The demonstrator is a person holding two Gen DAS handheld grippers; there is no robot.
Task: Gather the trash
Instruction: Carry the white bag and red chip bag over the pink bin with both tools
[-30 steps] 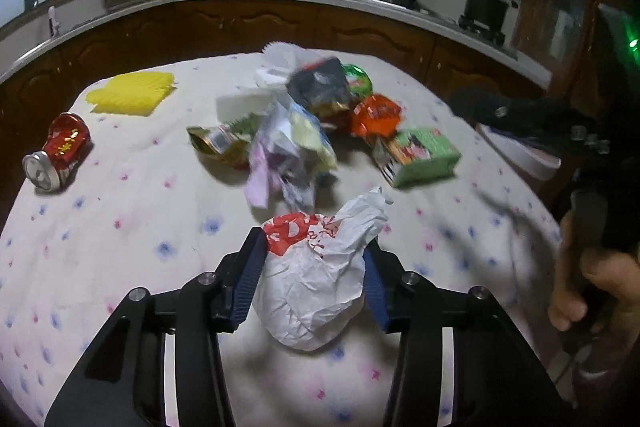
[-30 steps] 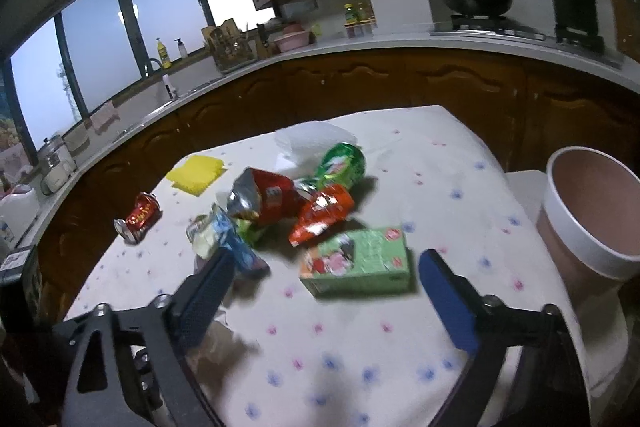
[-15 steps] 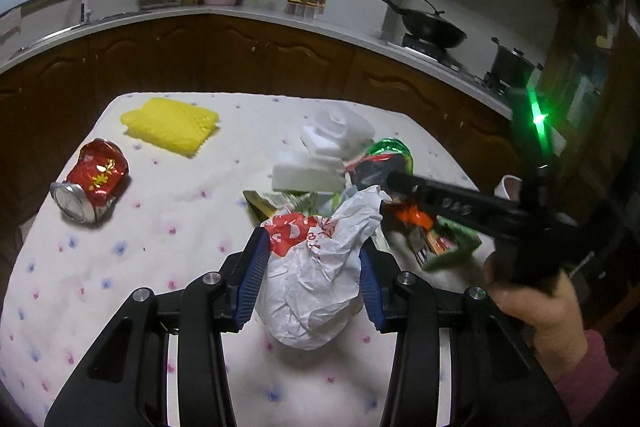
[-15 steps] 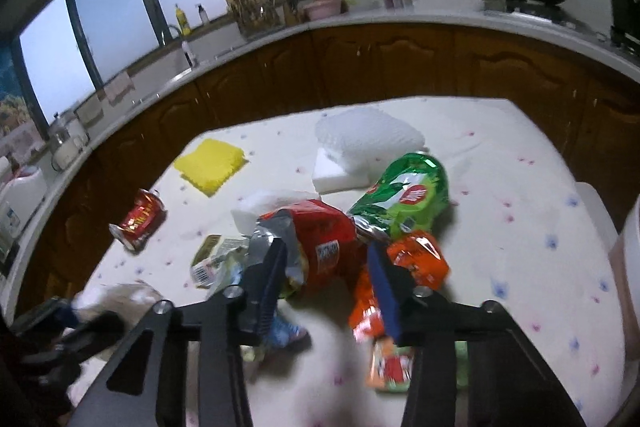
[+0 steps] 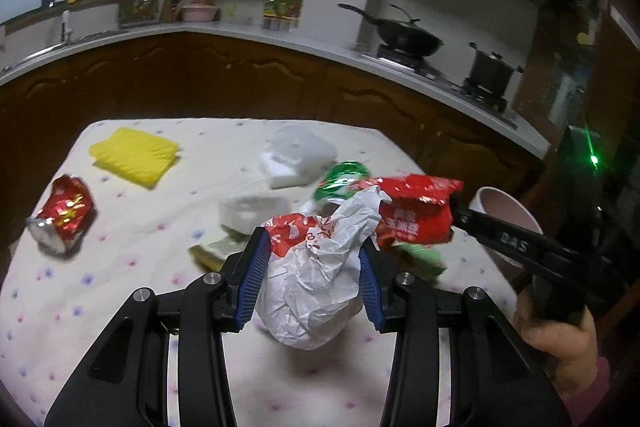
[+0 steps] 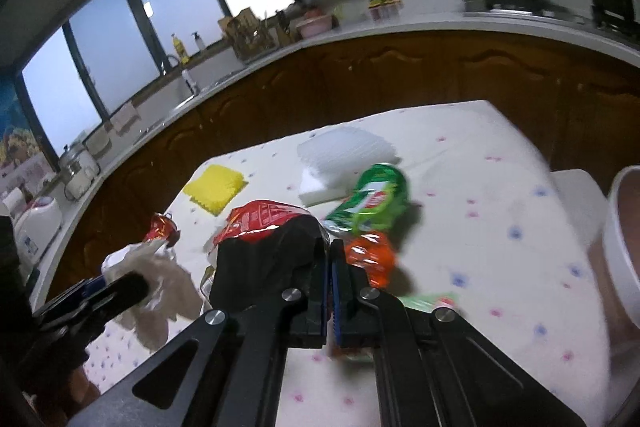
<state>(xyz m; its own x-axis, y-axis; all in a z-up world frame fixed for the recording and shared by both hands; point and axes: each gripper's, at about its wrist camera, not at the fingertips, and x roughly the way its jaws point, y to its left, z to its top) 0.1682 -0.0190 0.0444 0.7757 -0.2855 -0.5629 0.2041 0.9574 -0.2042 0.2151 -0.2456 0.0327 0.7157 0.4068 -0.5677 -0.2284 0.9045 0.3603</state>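
Note:
My left gripper (image 5: pixel 310 267) is shut on a crumpled white plastic bag with red print (image 5: pixel 316 291), held above the flowered tablecloth (image 5: pixel 120 267). To its right, my right gripper (image 6: pixel 330 259) is shut on the edge of a red snack bag (image 6: pixel 264 223), which hangs lifted off the table (image 5: pixel 416 215). A green snack bag (image 6: pixel 372 199), an orange wrapper (image 6: pixel 370 255) and a green carton (image 5: pixel 420 259) lie below it. A crushed red can (image 5: pixel 60 219) lies at the table's left side. A white-rimmed pink bin (image 6: pixel 616 247) stands beside the table on the right.
A yellow sponge cloth (image 5: pixel 134 157) and white foam pieces (image 5: pixel 298 157) lie at the table's far side, with a white box (image 5: pixel 252 211) nearer. Dark wooden kitchen cabinets (image 5: pixel 240 79) run behind. A person's hand (image 5: pixel 560 339) grips the right tool.
The right gripper moved into the pile, shut on the red snack bag and raised it. The left gripper rose with the white bag still in it.

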